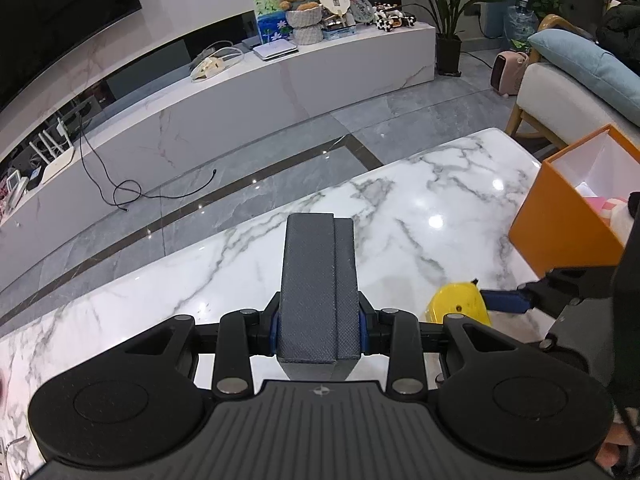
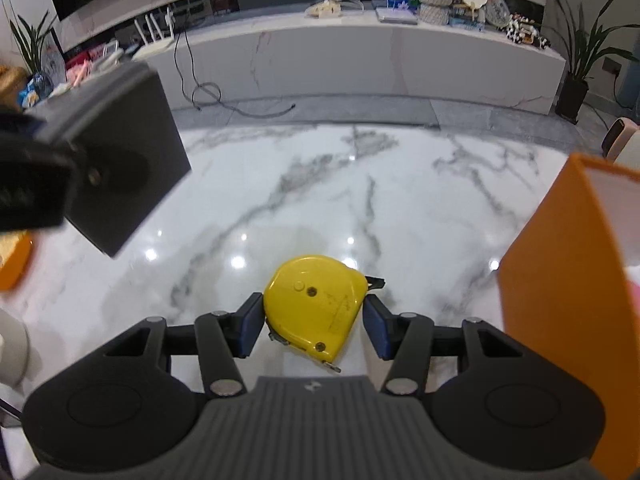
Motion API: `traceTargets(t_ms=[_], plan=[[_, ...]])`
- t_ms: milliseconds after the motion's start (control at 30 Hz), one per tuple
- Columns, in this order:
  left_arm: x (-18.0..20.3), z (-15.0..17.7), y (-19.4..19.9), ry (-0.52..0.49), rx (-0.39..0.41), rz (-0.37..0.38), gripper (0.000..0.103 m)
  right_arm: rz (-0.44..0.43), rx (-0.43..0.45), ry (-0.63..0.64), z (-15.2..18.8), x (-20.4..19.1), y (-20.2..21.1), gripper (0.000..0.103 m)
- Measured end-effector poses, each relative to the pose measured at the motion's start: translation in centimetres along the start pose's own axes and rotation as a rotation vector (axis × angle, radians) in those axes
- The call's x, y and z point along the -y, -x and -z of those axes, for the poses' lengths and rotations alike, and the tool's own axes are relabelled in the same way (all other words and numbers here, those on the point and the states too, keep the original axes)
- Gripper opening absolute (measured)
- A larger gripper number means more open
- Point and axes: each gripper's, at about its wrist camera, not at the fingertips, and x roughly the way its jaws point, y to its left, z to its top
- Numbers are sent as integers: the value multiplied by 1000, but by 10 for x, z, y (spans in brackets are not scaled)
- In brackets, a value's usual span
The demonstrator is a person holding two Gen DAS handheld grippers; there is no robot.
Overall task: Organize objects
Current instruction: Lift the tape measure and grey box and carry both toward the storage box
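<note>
My left gripper [image 1: 318, 320] is shut on a dark grey rectangular box [image 1: 316, 264], held above the white marble table [image 1: 400, 208]. The same box [image 2: 132, 160] shows at the upper left of the right wrist view. A yellow tape measure [image 2: 316, 300] lies flat on the table between the blue pads [image 2: 250, 326] of my right gripper [image 2: 312, 320], and both pads rest against its sides. From the left wrist view the tape measure [image 1: 456, 300] sits low right, with one blue pad [image 1: 504, 300] of the right gripper beside it.
An open orange box [image 2: 560, 280] stands on the table close to the right, with pink and white items inside [image 1: 600, 204]. Another orange object [image 2: 14, 260] lies at the left edge. Beyond the table are grey floor tiles, a long TV bench [image 1: 280, 80] and a sofa [image 1: 568, 92].
</note>
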Motion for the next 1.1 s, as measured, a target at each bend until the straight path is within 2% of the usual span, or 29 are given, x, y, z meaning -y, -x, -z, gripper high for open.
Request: traceTargets(t_ms=[300,700,1100], plan=[[25,-12,15,-51,25,15,39,-3,85,-47,-19,24,45,56],[72,-28,32,-124,69,60,39,20,193,-150,-32,81,107,56],[139,-30,40,-227,98,170,39,84,205,-185,-32,152,129,56]])
